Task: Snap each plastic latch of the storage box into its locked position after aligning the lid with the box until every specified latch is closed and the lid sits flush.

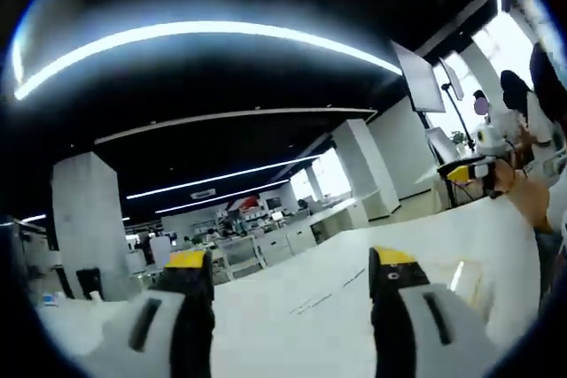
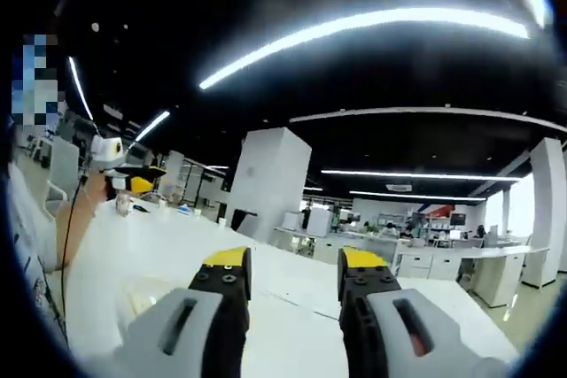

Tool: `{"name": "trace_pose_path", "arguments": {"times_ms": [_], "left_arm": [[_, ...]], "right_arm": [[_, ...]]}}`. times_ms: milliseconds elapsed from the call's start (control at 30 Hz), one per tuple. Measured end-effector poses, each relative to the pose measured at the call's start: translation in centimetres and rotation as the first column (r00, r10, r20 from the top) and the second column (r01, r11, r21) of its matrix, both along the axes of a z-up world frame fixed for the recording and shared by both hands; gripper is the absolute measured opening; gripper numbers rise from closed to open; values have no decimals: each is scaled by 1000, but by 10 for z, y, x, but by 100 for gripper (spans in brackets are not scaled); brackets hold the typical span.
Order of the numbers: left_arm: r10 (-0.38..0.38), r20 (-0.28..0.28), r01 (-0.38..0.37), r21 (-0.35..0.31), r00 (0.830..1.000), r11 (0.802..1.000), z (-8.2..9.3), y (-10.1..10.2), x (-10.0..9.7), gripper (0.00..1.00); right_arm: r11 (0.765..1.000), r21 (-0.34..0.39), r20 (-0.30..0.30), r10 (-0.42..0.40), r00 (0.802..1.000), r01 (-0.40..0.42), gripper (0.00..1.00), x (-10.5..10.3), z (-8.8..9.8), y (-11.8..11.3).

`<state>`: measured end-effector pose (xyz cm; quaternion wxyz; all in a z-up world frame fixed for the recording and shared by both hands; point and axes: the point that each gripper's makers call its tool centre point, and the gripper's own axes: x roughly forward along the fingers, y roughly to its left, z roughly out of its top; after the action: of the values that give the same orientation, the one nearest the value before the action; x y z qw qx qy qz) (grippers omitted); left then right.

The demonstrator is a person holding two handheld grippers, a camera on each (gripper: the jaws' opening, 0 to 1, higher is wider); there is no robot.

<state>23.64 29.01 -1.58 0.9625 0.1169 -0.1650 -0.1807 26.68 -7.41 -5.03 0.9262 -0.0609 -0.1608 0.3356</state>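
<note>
Spanning both views, white table point(image 1: 310, 298) – open-plan office, ceiling strip lights point(image 2: 372, 24) – both hand-held grippers point(image 1: 292, 276) point(image 2: 292, 273) agape

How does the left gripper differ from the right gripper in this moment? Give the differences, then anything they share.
The left gripper has its jaws set wider apart; the right gripper has a narrower gap. The left gripper points at a white table running off to the right; the right gripper's table runs off to the left. Both are open, hold nothing and have yellow-tipped black jaws.
</note>
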Motion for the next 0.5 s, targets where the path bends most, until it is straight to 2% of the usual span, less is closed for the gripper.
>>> {"name": "trace_pose_path", "arguments": {"times_ms": [133, 233, 267, 333, 367, 467, 500], "left_arm": [[71, 13, -70, -19, 997, 997, -12, 16, -7, 71], [129, 30, -128, -26, 991, 991, -21, 29, -14, 71], [164, 38, -161, -57, 986, 985, -25, 39, -16, 71], [196, 49, -190, -111, 979, 976, -32, 51, -18, 71], [223, 42, -215, -144, 974, 966, -42, 63, -17, 71], [262, 37, -252, -174, 964, 952, -51, 76, -14, 71], [278, 27, -270, -171, 960, 948, -55, 81, -11, 71]], "right_arm": [[997, -19, 25, -71, 997, 71, 40, -7, -8, -11], [995, -31, 27, -94, 995, 95, 41, -12, -19, -15], [993, -42, 30, -109, 994, 111, 43, -12, -27, -17], [989, -39, 33, -139, 990, 140, 46, -9, -39, -24], [982, -11, 8, -190, 982, 190, 46, -1, -53, -35], [975, 6, -11, -222, 975, 222, 46, 5, -66, -44], [967, -4, -13, -253, 967, 253, 46, 10, -70, -50]]}}
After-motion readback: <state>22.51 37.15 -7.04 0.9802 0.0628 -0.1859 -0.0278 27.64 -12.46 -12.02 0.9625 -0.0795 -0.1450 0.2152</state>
